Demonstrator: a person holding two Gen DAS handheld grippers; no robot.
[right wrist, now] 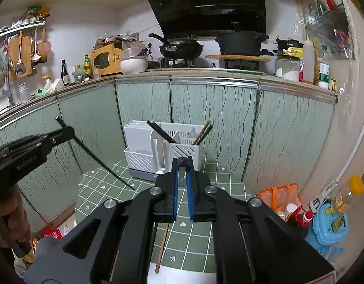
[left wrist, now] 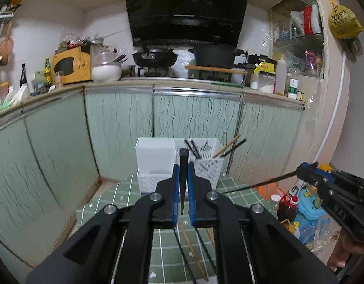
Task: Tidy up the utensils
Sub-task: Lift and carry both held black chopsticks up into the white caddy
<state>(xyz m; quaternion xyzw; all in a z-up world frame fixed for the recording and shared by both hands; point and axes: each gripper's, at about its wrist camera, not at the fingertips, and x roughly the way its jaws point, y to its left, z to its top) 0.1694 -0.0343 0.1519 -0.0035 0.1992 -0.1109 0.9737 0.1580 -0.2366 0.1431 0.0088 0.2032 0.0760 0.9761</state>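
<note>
A white utensil caddy (left wrist: 158, 161) (right wrist: 144, 151) stands at the far end of a green checked table (left wrist: 125, 203) (right wrist: 99, 189). Black and wooden chopsticks (left wrist: 226, 148) (right wrist: 202, 132) lean in its slotted compartments. My left gripper (left wrist: 183, 165) (right wrist: 70, 130) is shut on a black chopstick (left wrist: 183, 179) (right wrist: 96, 156), held upright above the table before the caddy. My right gripper (right wrist: 182, 162) (left wrist: 300, 169) is shut on another black chopstick (left wrist: 260, 184); in its own view the stick shows end-on between the tips. Loose chopsticks (left wrist: 193, 253) (right wrist: 161, 248) lie on the table below the grippers.
Green cabinet doors (left wrist: 118, 127) stand right behind the caddy, under a cluttered counter with a stove and pans (left wrist: 155, 56). Bottles, an orange bag (right wrist: 279, 196) and a blue toy (right wrist: 331, 224) crowd the floor to the right of the table.
</note>
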